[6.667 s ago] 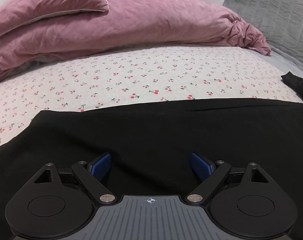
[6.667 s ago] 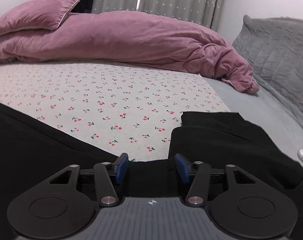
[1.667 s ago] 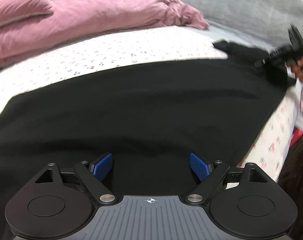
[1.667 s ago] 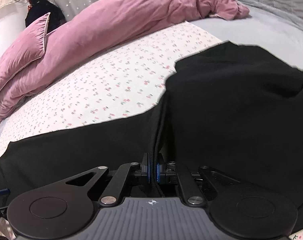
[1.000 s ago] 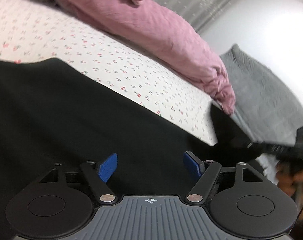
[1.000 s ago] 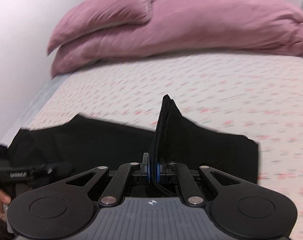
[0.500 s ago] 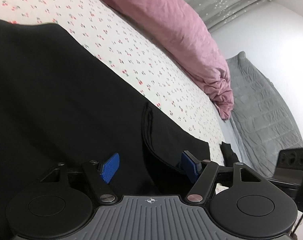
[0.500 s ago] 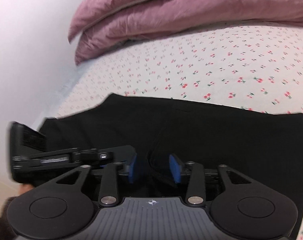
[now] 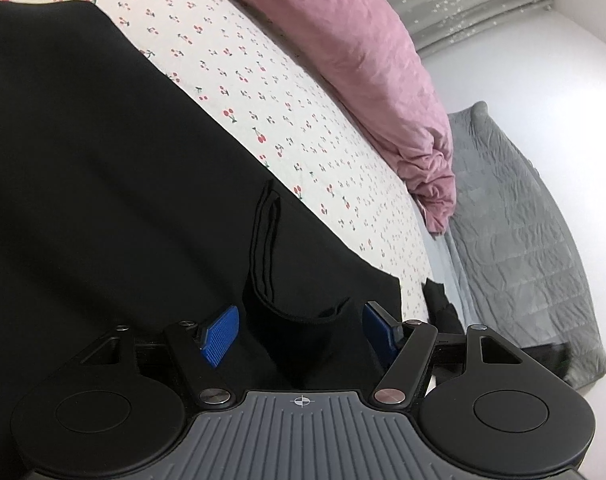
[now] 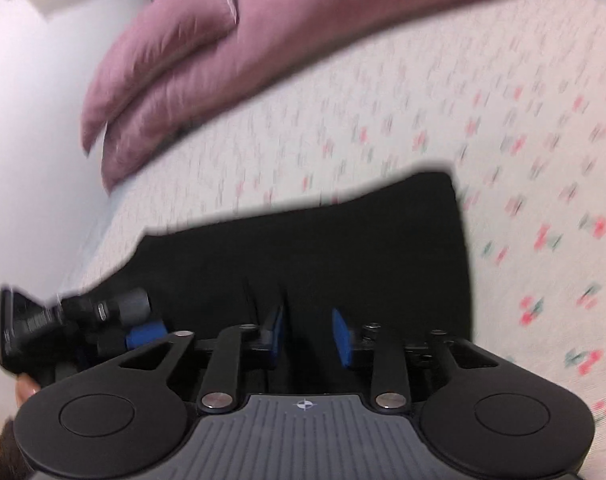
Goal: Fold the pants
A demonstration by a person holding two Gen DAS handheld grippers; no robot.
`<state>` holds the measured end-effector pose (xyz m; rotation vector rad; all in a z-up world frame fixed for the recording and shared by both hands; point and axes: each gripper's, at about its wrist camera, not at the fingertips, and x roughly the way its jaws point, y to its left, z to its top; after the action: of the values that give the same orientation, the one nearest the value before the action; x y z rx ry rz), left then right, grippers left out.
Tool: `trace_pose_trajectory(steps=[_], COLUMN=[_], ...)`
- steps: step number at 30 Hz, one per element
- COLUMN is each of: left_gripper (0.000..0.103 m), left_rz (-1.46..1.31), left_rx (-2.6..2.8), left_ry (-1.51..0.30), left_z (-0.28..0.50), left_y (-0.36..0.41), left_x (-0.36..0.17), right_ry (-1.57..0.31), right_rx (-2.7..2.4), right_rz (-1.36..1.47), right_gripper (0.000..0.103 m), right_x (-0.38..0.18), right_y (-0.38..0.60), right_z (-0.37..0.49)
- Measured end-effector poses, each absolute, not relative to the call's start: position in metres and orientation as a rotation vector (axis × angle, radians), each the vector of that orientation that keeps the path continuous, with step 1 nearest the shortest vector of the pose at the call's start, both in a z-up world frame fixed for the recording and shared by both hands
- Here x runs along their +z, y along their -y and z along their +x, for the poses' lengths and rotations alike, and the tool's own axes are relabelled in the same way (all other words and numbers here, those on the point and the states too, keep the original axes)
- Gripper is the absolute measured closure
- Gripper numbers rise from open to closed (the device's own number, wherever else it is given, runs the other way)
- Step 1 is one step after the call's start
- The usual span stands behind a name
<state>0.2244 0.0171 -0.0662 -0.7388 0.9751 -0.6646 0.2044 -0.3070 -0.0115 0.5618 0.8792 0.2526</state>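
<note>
Now black pants (image 9: 103, 184) bunch between the left gripper (image 9: 301, 326)'s spread fingers; right gripper (image 10: 307, 338) fingers also apart.

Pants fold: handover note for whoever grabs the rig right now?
Left gripper: jaws open, straddling a raised fold of the black pants, not clamped.
Right gripper: jaws open, nothing held, hovering over the pants' folded end; this view is motion-blurred.
Pants lie on the cherry-print sheet, one end already doubled over the rest, edges bunched near the left gripper.
Pink duvet lies behind, clear of the work.
Left to do: flatten the bunched edge, probably another fold.
</note>
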Motion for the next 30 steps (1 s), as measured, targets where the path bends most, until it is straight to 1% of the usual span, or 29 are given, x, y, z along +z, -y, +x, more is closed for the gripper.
trace_pose_trajectory(steps=[3, 9, 11, 12, 15, 16, 17, 20, 21, 22, 23, 24, 25, 26, 27, 30], left_gripper=[0.035, 0.035, 0.035, 0.036, 0.036, 0.038, 0.043, 0.055, 0.057, 0.062, 0.072, 0.078, 0.087, 0.098, 0.101, 0.101], left_rz=[-0.756, -0.762, -0.749, -0.742, -0.713, -0.700, -0.685, -0.608, -0.591, -0.575, -0.556, -0.530, -0.494, -0.451, -0.418, -0.316], left_rx=[-0.662, -0.658, -0.655, -0.655, -0.658, -0.657, -0.653, -0.642, -0.643, -0.642, -0.635, -0.621, -0.607, -0.581, -0.562, -0.532], left_ry=[-0.982, -0.985, -0.982, -0.980, -0.977, -0.977, -0.976, -0.977, -0.975, -0.972, -0.962, -0.950, -0.938, -0.915, -0.894, -0.830], left_z=[0.226, 0.226, 0.225, 0.224, 0.224, 0.223, 0.223, 0.220, 0.219, 0.218, 0.215, 0.212, 0.208, 0.203, 0.199, 0.187], left_y=[-0.019, -0.020, -0.019, -0.019, -0.017, -0.015, -0.013, -0.007, -0.005, -0.003, 0.000, 0.003, 0.006, 0.010, 0.014, 0.023], left_x=[-0.068, -0.069, -0.068, -0.068, -0.066, -0.065, -0.064, -0.061, -0.060, -0.059, -0.058, -0.057, -0.056, -0.055, -0.053, -0.041], right_ry=[-0.904, -1.001, -0.998, -0.991, -0.948, -0.932, -0.919, -0.900, -0.898, -0.897, -0.892, -0.881, -0.868, -0.852, -0.831, -0.804], right_rx=[0.388, 0.707, 0.782, 0.808, 0.847, 0.831, 0.806, 0.681, 0.644, 0.604, 0.562, 0.515, 0.466, 0.420, 0.370, 0.280], right_rz=[0.577, 0.488, 0.427, 0.422, 0.396, 0.384, 0.378, 0.374, 0.376, 0.379, 0.384, 0.389, 0.386, 0.370, 0.343, 0.295], right_gripper=[0.078, 0.079, 0.078, 0.077, 0.077, 0.077, 0.077, 0.075, 0.073, 0.069, 0.068, 0.067, 0.064, 0.061, 0.055, 0.053], right_x=[-0.015, -0.014, -0.007, -0.003, 0.010, 0.013, 0.016, 0.018, 0.017, 0.016, 0.016, 0.015, 0.015, 0.016, 0.016, 0.019], right_y=[0.288, 0.227, 0.210, 0.205, 0.199, 0.201, 0.204, 0.220, 0.224, 0.228, 0.232, 0.237, 0.242, 0.243, 0.244, 0.243], right_z=[0.203, 0.179, 0.164, 0.159, 0.148, 0.146, 0.145, 0.146, 0.147, 0.152, 0.154, 0.160, 0.164, 0.165, 0.166, 0.172])
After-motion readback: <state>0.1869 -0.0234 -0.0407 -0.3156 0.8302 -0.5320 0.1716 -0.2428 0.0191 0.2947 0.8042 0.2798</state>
